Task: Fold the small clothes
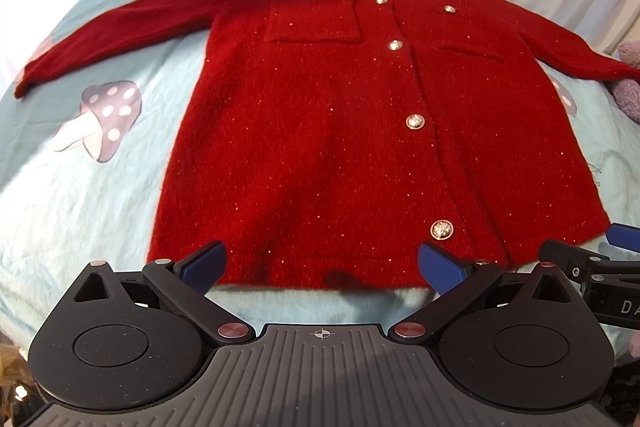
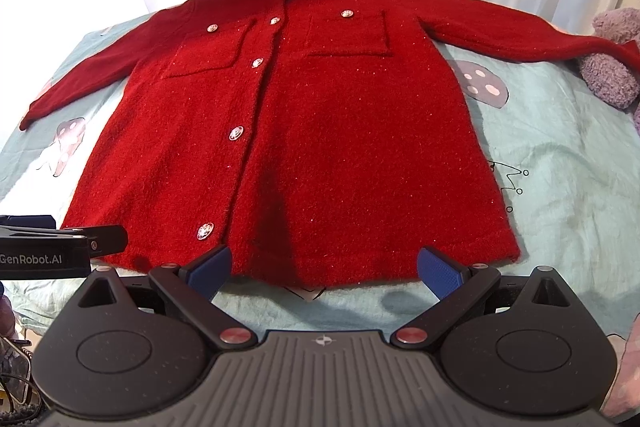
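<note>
1. Lying flat and buttoned on the mushroom-print sheet (image 1: pixel 100 211), the red cardigan (image 1: pixel 320 147) has its sleeves spread (no fold begun, I judge).
2. Next move likely calls for gripping the hem corners.
3. Left claw (image 1: pixel 322 265) and right claw (image 2: pixel 325 267) hover wide apart at the hem, holding nothing.

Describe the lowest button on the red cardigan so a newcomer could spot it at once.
A red cardigan lies spread flat, front up, on the pale blue mushroom-print sheet. A column of shiny metallic buttons runs down its front placket. The lowest button sits just above the hem, nearest the open left gripper; it is set farthest from the collar, well below the two chest pockets.
</note>
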Tool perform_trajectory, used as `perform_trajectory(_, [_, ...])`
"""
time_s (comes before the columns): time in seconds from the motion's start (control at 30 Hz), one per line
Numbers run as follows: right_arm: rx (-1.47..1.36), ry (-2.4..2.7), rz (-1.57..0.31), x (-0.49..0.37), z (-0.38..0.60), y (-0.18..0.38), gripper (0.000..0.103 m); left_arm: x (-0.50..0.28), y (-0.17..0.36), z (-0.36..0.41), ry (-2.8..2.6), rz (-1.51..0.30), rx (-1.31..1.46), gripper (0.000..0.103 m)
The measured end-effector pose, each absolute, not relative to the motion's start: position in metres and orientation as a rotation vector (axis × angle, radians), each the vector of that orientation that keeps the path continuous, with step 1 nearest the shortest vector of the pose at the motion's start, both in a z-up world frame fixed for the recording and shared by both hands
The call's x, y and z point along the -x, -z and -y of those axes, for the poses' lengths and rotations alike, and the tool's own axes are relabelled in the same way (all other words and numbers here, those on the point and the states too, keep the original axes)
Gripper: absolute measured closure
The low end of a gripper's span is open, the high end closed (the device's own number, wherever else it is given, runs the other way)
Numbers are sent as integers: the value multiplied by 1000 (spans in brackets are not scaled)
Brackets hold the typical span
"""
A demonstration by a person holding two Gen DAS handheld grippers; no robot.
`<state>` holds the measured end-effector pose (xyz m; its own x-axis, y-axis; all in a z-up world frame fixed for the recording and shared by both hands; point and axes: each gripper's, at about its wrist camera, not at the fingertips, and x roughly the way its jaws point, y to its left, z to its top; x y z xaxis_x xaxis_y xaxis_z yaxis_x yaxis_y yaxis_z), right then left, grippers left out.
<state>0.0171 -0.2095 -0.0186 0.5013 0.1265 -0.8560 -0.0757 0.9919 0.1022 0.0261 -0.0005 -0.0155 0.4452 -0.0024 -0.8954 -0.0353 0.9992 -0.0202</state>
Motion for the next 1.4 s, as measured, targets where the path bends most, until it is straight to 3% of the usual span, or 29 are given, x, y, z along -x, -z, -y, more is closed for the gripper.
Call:
perform_trajectory(0.43, [-109, -169, -1017, -20, 215, 20, 4, -33, 23, 3, -15, -1136, 37, 0])
perform_trajectory(0.63, [-246, -205, -851, -22, 240, 28, 4, -45, 29, 7, -13, -1144, 30, 0])
perform_trajectory(0.8, [-483, -75, -870, -61, 302, 54, 4, -70, 34, 4, -59, -1082, 25, 0])
perform_trajectory(0.97, [-684, 132, -636, -100, 402, 57, 4, -115, 52, -6, -164, -968, 21, 0])
perform_trajectory(1.07, [-751, 230, -482, -127, 464, 53, 12, -142, 69, -11, -244, -969, -4, 0])
perform_trajectory(1.17, [-809, 356, -392, -151, 520, 53, 37, -158, 80, -21, -279, -973, 49, 0])
perform_trajectory(1.2, [-848, 401, -386, -159, 540, 56, 50, -160, 84, -25, -285, -970, 75, 0])
perform_trajectory(1.4, [-1047, 476, -326, -182, 601, 79, 53, -154, 97, -33, -296, -921, 138, 0])
